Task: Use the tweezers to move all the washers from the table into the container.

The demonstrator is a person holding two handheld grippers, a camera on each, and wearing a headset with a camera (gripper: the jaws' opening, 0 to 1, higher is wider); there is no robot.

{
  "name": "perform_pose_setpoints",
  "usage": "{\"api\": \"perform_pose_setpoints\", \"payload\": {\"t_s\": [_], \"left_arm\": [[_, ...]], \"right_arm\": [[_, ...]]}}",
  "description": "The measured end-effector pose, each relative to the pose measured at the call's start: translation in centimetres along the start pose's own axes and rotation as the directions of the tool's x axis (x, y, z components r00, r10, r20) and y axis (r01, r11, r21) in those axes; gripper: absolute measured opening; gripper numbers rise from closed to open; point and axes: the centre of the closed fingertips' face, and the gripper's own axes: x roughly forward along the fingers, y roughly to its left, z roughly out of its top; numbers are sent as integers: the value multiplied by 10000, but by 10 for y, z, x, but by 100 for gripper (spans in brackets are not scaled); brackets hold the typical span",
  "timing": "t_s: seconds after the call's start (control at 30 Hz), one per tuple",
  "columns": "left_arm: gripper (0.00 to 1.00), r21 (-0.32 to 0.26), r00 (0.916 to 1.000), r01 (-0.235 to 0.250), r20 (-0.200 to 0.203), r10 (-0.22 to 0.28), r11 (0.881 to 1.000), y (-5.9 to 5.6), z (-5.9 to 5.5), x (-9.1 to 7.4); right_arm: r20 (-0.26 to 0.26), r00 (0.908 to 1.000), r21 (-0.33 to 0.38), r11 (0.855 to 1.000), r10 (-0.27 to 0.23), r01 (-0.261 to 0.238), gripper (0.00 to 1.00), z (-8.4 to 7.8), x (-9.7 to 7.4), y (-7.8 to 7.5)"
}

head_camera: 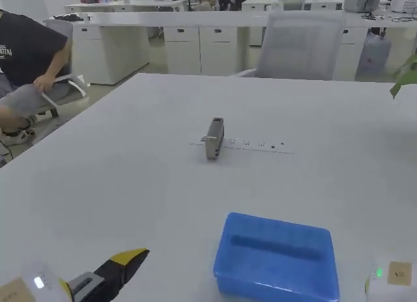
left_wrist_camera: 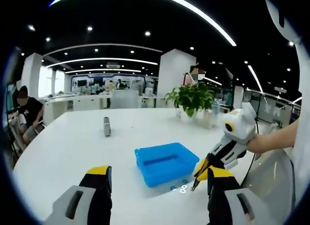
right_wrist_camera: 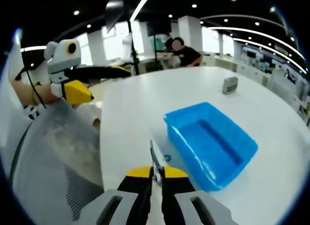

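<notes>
Open office: white desks (head_camera: 186,51), grey chair (head_camera: 300,48), ceiling light strips (left_wrist_camera: 193,11), potted plant (left_wrist_camera: 191,96).

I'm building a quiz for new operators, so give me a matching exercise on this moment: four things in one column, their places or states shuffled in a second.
Things:
1. left gripper
2. right gripper
3. washers
4. grey block

Places or states:
A. on the table beside the blue container
B. jaws wide open, holding nothing
C. alone at mid-table, beyond the container
D. shut on the tweezers

Pairs: 1-B; 2-D; 3-A; 4-C
</notes>
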Motion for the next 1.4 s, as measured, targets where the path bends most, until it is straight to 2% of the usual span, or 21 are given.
{"api": "perform_pose_setpoints", "payload": {"t_s": [0.03,0.2,0.27,0.3,0.37,0.4,0.47,0.6,0.77,0.9,1.1,1.23,1.4], "left_arm": [[84,29,9995,27,301,-28,10000,-1,4,1],[87,-240,9962,-92,862,113,9997,3,12,-3],[87,-636,9941,-115,1071,183,9979,6,15,-4],[87,-883,9936,-37,1124,137,9961,7,16,-4],[87,-1145,9930,22,1175,113,9934,8,16,-5],[86,-1124,9926,23,1212,114,9937,8,16,-6],[85,-1084,9927,55,1204,76,9941,6,17,-6],[84,-1084,9947,106,1032,7,9940,5,13,-5],[83,-1210,9949,150,1013,-27,9925,6,12,-6],[82,-1118,9953,21,967,88,9937,8,12,-6],[82,-909,9958,-178,876,258,9957,11,10,-7],[80,-854,9966,-229,766,295,9961,12,8,-7],[80,-719,9968,-279,730,331,9970,12,7,-7]], "right_arm": [[10,10000,114,9999,-23,23,2,0,0,-1],[121,9998,489,9987,-148,142,2,0,0,-4],[288,9995,1145,9934,-127,93,2,0,0,-4],[518,9986,1684,9856,70,-156,2,1,0,-3],[1155,9933,2272,9737,-94,-172,2,9,-3,-7],[1519,9884,2860,9574,-43,-398,2,14,-6,-8],[1808,9834,3357,9408,-166,-459,2,19,-12,-14],[2165,9758,3575,9326,-311,-496,2,29,-24,-22],[2235,9727,3414,9397,-630,-175,3,40,-37,-35],[2467,9642,3428,9394,-968,66,3,52,-46,-48],[2183,9641,3275,9420,-1510,734,3,56,-44,-69],[1558,9715,3058,9439,-1787,1246,3,49,-34,-85],[889,9783,2488,9552,-1874,1604,3,41,-21,-98]]}}
